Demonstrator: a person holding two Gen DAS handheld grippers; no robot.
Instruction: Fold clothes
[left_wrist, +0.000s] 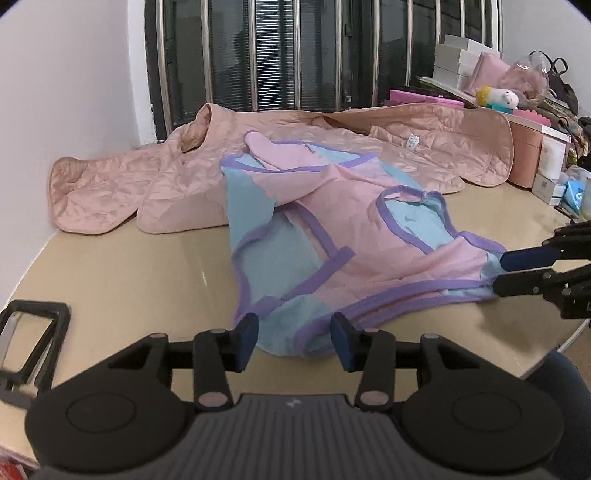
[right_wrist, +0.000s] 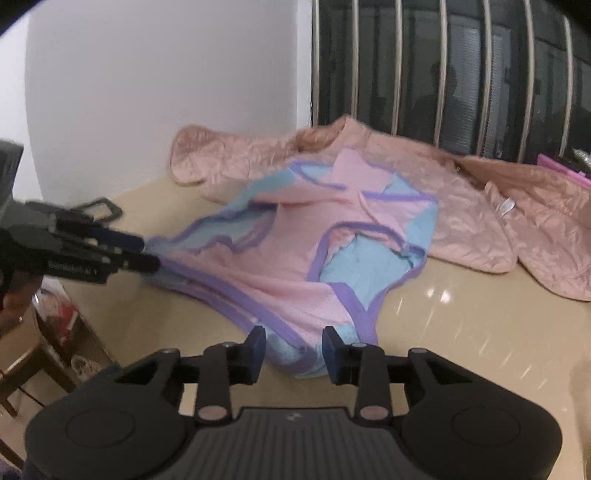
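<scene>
Stand (left_wrist: 31, 343) cut off at left edge. Jacket (right_wrist: 517, 229) cut off at right edge. Boxes' (left_wrist: 550, 155) print unreadable.

A lived-in home room. The beige worktop (left_wrist: 110, 280) sits against a barred window (left_wrist: 295, 55). Gift boxes (left_wrist: 461, 59) and a plush toy (left_wrist: 496, 98) crowd one end.

**Legible markings: almost none**

A line of white lettering runs along the side of the left gripper (right_wrist: 146, 254) in the right wrist view; it is too blurred to read. A small white emblem sits on each camera housing, without letters. The white tag (left_wrist: 413, 140) on the quilted pink jacket (left_wrist: 436, 147) bears print too small to read.
</scene>
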